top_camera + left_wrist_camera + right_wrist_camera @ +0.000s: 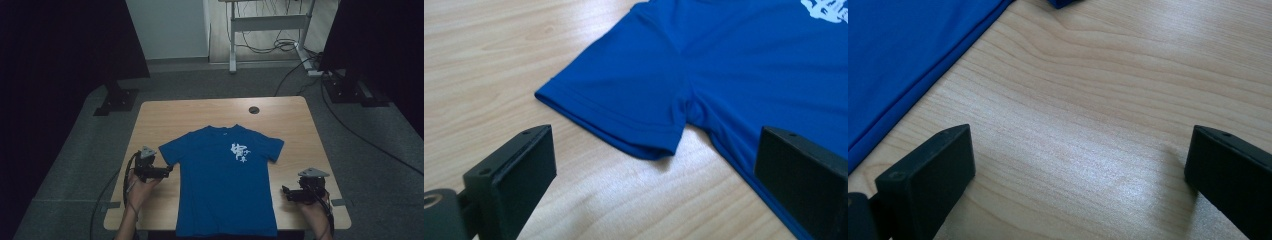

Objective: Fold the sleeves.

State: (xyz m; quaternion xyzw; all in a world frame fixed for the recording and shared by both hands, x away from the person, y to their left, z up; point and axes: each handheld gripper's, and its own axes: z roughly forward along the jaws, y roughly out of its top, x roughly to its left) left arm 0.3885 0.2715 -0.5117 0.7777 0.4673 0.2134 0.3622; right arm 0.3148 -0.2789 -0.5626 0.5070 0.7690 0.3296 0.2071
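Left gripper (167, 171) fingers spread wide beside T-shirt (225, 180) sleeve; right gripper (286, 192) likewise, over bare bench (1108, 100); sleeve hem stitching visible in left gripper view.

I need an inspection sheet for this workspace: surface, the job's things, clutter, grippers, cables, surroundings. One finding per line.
Surface: light wooden table, with a round dark cable hole near the far edge.
Job's things: blue T-shirt lies flat, white print facing up, both sleeves spread, hem at the near edge.
Clutter: nothing seen.
Grippers: left gripper open, beside the shirt's left sleeve, not touching it; right gripper open, over bare wood right of the shirt.
Cables: one trails from each gripper; more lie on the floor behind the table.
Surroundings: grey carpet, dark panels on stands at both sides, a white desk frame at the back.
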